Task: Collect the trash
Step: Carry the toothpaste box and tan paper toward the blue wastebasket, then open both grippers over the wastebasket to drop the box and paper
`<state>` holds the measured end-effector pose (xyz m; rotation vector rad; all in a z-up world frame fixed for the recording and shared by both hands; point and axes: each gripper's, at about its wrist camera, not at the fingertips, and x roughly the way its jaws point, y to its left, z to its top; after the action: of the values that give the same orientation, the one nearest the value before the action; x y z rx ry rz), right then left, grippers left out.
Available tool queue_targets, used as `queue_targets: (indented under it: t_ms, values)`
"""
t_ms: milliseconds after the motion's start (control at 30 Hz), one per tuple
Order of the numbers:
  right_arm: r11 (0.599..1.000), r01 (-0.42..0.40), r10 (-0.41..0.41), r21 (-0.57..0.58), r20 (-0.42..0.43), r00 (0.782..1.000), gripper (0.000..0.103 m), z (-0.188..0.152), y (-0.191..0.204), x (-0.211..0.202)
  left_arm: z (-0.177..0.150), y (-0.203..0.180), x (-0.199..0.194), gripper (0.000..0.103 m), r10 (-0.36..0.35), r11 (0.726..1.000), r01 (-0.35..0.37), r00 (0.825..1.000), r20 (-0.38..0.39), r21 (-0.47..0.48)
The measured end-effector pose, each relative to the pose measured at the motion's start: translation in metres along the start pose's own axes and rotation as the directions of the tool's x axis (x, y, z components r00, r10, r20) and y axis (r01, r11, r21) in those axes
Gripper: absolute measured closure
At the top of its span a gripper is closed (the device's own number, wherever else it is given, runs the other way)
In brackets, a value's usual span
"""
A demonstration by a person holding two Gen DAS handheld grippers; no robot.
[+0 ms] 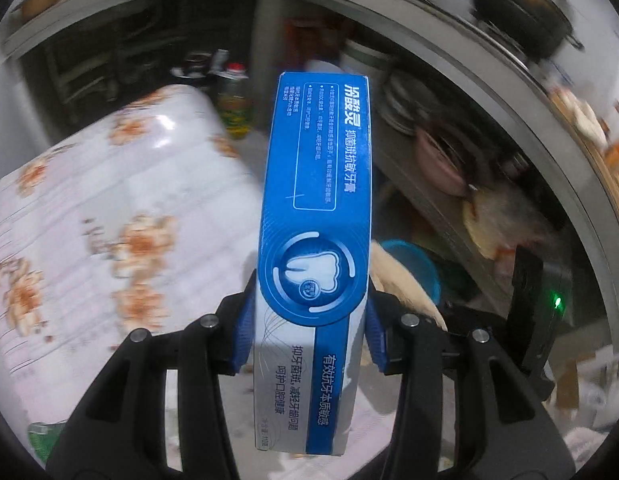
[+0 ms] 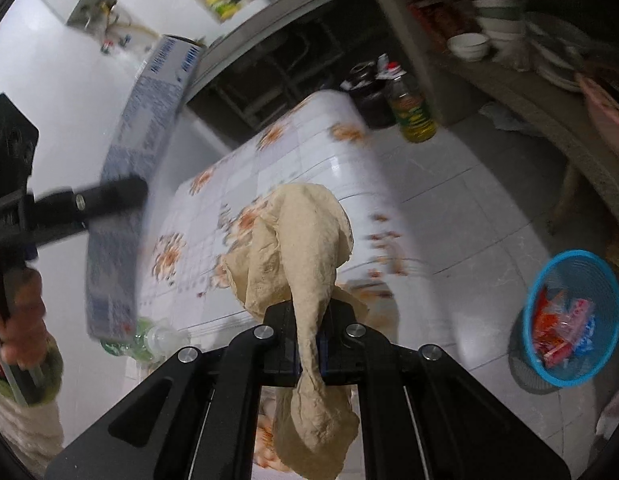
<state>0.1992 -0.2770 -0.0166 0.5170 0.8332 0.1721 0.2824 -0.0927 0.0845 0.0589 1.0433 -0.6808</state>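
Clamped between the blue pads of the left gripper (image 1: 311, 330), a long blue-and-white cardboard toothpaste box (image 1: 315, 216) points straight away from the lens, lifted above a table covered in white cloth with orange flowers (image 1: 109, 216). Its jaws press both long sides of the box. The right gripper (image 2: 309, 354) is pinched tight on a crumpled beige paper tissue (image 2: 299, 248), which bunches above and hangs below the fingers. On the grey tiled floor, to the right, stands a blue plastic mesh wastebasket (image 2: 529, 312) holding red and pink wrappers (image 2: 557, 334).
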Motion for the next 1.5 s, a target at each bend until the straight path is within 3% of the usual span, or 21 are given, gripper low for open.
queue_targets:
  t_ms: [200, 300, 433, 633, 767, 867, 900, 933, 967, 1067, 1167, 1367, 1500]
  values:
    - [0.985, 0.095, -0.109, 0.146, 0.091, 0.99, 0.097, -0.011, -0.082, -0.065, -0.009, -0.083, 0.056, 0.059, -0.069, 0.993, 0.076, 0.995, -0.072, 0.087]
    - [0.956, 0.151, -0.182, 0.251, 0.105, 0.978, 0.097, -0.027, -0.135, -0.091, -0.015, -0.119, 0.086, 0.059, -0.08, 0.986, 0.096, 0.99, -0.119, 0.133]
    - [0.888, 0.194, -0.246, 0.417, 0.075, 0.967, 0.097, -0.06, -0.209, -0.105, -0.023, -0.157, 0.133, 0.059, -0.097, 0.978, 0.131, 0.974, -0.203, 0.164]
    - [0.781, 0.217, -0.276, 0.585, 0.011, 0.961, 0.097, -0.103, -0.284, -0.091, -0.042, -0.196, 0.215, 0.059, -0.092, 0.971, 0.158, 0.939, -0.332, 0.178]
    - [0.75, 0.228, -0.274, 0.621, -0.022, 0.962, 0.097, -0.108, -0.313, -0.069, -0.044, -0.212, 0.256, 0.059, -0.101, 0.969, 0.179, 0.918, -0.384, 0.172]
    - [0.726, 0.22, -0.273, 0.652, -0.02, 0.962, 0.093, -0.097, -0.342, -0.046, -0.036, -0.231, 0.279, 0.057, -0.117, 0.961, 0.204, 0.913, -0.392, 0.189]
    - [0.717, 0.23, -0.283, 0.658, -0.027, 0.959, 0.088, -0.095, -0.356, -0.035, -0.032, -0.235, 0.287, 0.048, -0.11, 0.958, 0.202, 0.914, -0.389, 0.202]
    - [0.716, 0.226, -0.278, 0.661, -0.026, 0.96, 0.075, -0.093, -0.367, -0.027, -0.027, -0.238, 0.294, 0.034, -0.097, 0.96, 0.187, 0.92, -0.38, 0.208]
    - [0.706, 0.219, -0.276, 0.673, -0.023, 0.961, 0.07, -0.094, -0.38, -0.018, -0.025, -0.24, 0.299, 0.032, -0.082, 0.966, 0.162, 0.931, -0.355, 0.204]
    - [0.668, 0.234, -0.291, 0.706, -0.042, 0.956, 0.067, -0.104, -0.406, 0.0, -0.017, -0.238, 0.306, 0.032, -0.088, 0.973, 0.151, 0.942, -0.325, 0.176]
    - [0.636, 0.2, -0.274, 0.746, -0.025, 0.961, 0.067, -0.121, -0.416, 0.0, -0.016, -0.236, 0.296, 0.032, -0.111, 0.972, 0.167, 0.948, -0.298, 0.167]
    - [0.646, 0.171, -0.283, 0.744, 0.026, 0.959, 0.067, -0.136, -0.409, -0.016, -0.016, -0.23, 0.258, 0.032, -0.133, 0.966, 0.175, 0.968, -0.214, 0.192]
    - [0.671, 0.159, -0.292, 0.724, 0.062, 0.954, 0.066, -0.135, -0.383, -0.041, -0.018, -0.221, 0.217, 0.032, -0.145, 0.965, 0.171, 0.98, -0.139, 0.199]
